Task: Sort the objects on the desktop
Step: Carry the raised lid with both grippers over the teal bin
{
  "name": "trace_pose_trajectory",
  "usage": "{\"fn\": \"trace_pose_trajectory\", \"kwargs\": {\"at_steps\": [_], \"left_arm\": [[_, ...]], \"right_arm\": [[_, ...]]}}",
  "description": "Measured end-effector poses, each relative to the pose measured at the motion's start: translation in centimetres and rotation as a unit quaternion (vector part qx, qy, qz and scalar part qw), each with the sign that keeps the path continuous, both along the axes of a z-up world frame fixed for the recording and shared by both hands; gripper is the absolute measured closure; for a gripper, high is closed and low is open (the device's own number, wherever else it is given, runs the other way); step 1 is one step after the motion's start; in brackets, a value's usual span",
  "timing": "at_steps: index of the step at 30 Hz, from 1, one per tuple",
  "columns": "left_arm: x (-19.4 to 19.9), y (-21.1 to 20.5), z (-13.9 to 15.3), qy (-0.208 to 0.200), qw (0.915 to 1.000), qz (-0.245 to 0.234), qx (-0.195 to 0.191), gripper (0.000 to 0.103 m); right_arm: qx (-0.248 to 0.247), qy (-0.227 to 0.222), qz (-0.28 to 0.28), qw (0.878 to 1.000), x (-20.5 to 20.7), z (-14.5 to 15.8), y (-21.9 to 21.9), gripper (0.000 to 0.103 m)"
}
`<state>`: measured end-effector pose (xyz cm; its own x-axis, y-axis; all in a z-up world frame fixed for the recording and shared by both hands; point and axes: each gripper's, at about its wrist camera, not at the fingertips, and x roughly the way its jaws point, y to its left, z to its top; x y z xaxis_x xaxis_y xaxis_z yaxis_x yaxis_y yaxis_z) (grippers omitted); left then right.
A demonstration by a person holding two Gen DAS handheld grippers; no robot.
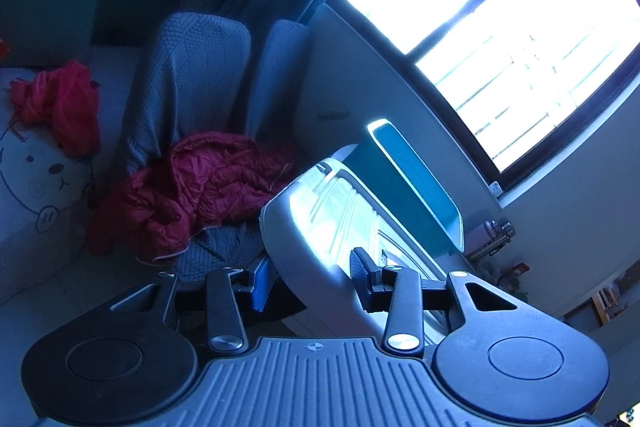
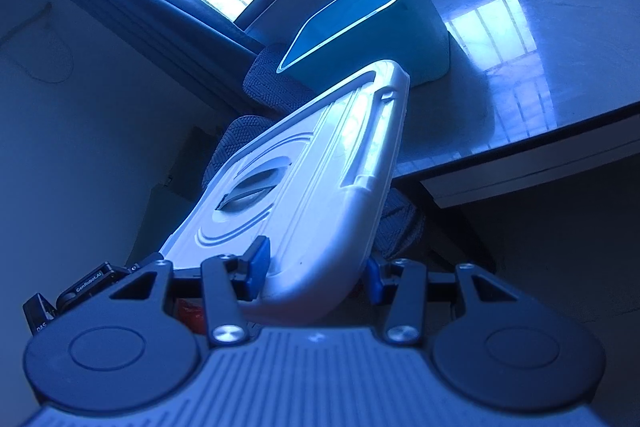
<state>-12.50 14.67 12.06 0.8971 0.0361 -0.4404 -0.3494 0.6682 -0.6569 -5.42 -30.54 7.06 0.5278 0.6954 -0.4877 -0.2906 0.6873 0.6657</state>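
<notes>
White plastic lid [image 2: 320, 187] clamped by left gripper [image 1: 310, 279] and "GenRobot.AI"-labelled right gripper [image 2: 314, 267].

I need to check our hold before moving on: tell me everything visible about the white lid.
The white lid looks like moulded, glossy plastic, with raised ribs, rounded corners and a recessed round handle. It is held up in the air, tilted, in front of the open blue bin on the desk. The right gripper and the left gripper each have their jaws shut on its near edge.
</notes>
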Motion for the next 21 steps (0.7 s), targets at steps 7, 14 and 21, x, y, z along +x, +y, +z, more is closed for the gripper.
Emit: {"fn": "trace_pose_trajectory", "kwargs": {"at_steps": [7, 14, 21], "left_arm": [[2.4, 1.8, 0.6, -0.005, 1.0, 0.004, 0.0, 0.061], [5.0, 3.0, 1.4, -0.013, 0.9999, 0.004, 0.001, 0.061], [7.9, 3.7, 2.0, -0.018, 0.9998, 0.003, 0.004, 0.061]], "right_arm": [[0.002, -0.006, 0.003, 1.0, 1.0, 0.8, 0.8, 0.055], [0.004, -0.012, 0.004, 1.0, 2.6, 1.4, 1.5, 0.055], [0.005, -0.018, 0.003, 1.0, 4.2, 2.0, 2.0, 0.055]]}}
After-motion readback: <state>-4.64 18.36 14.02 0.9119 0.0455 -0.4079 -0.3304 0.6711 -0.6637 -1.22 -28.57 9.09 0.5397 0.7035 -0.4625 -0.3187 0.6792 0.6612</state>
